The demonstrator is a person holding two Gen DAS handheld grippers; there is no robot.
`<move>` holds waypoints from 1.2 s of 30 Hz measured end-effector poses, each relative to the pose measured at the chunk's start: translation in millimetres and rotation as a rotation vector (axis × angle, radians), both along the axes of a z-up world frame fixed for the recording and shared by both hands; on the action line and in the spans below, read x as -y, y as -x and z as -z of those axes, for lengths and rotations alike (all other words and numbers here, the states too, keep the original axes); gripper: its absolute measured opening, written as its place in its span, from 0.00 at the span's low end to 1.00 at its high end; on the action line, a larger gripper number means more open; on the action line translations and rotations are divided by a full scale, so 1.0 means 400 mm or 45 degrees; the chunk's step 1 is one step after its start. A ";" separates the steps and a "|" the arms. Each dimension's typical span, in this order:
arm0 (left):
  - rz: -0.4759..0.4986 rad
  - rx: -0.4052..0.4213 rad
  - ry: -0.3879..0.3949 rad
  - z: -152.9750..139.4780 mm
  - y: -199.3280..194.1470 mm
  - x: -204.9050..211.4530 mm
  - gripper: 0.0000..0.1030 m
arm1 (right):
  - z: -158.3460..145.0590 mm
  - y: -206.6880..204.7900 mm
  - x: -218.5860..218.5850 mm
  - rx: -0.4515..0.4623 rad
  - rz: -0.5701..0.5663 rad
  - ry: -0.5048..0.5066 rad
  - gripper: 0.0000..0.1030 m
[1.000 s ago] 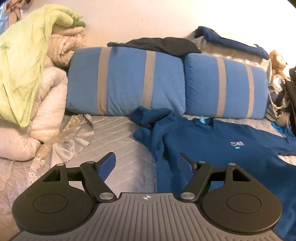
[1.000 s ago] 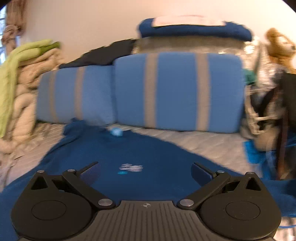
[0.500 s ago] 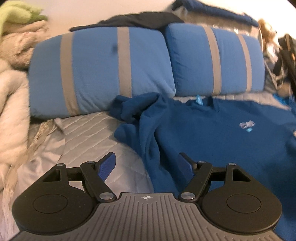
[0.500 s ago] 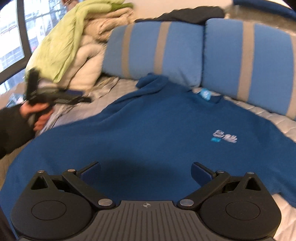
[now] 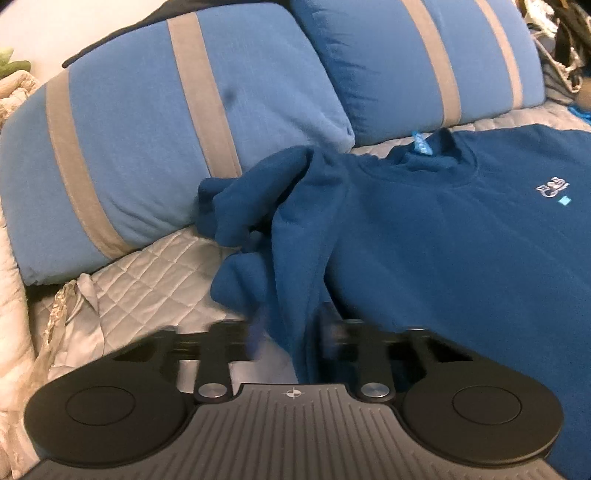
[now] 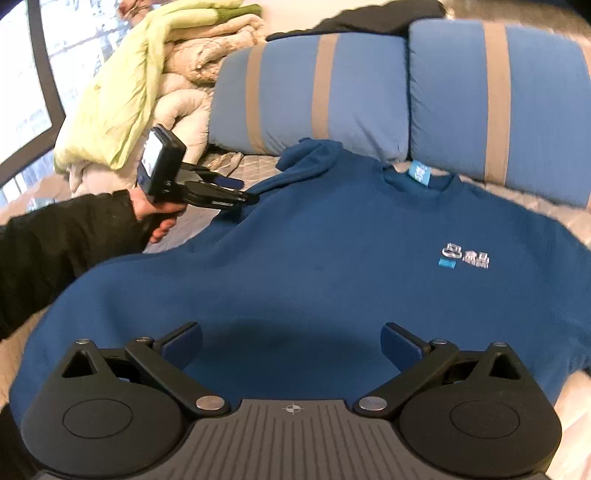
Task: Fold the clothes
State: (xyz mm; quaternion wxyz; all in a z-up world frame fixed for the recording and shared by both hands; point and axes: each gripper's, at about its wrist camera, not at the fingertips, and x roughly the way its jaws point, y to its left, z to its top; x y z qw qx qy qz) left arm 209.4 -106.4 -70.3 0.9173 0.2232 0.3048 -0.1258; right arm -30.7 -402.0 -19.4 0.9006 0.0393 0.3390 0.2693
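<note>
While the left gripper blurs in its own view, its jaws are closing, and a fold at the sweatshirt's edge lies between them; whether the pads already press the cloth cannot be told from the smear. From the right wrist view the same tool, at about 9 o'clock, shows its fingers drawn near together at the sweatshirt's rim, gripped by a hand in a black sleeve.

The right gripper has its jaws wide apart, blue pads poised over the lower body of the garment with nothing between them.

The dark blue sweatshirt lies face up and spread over the grey quilted bedcover, collar toward 12 o'clock with a light blue neck tag, and a small pale chest logo toward 3 o'clock. One sleeve is bunched in a heap at its upper left, against a pillow.

Two blue pillows with grey stripes stand along the top, a dark garment draped over them. At 10 o'clock in the right wrist view a pile of cream bedding carries a pale green cloth, beside a window
</note>
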 end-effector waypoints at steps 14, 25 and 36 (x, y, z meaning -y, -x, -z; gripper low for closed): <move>-0.104 0.155 0.105 -0.124 0.128 -0.077 0.07 | 0.007 -0.006 0.011 -0.029 -0.006 -0.052 0.96; -0.211 -0.059 -0.005 -0.013 0.198 -0.167 0.11 | 0.008 -0.008 0.019 -0.039 -0.006 -0.080 0.96; -0.063 0.112 0.051 -0.088 0.152 -0.093 0.46 | 0.011 -0.009 0.026 -0.047 -0.015 -0.126 0.96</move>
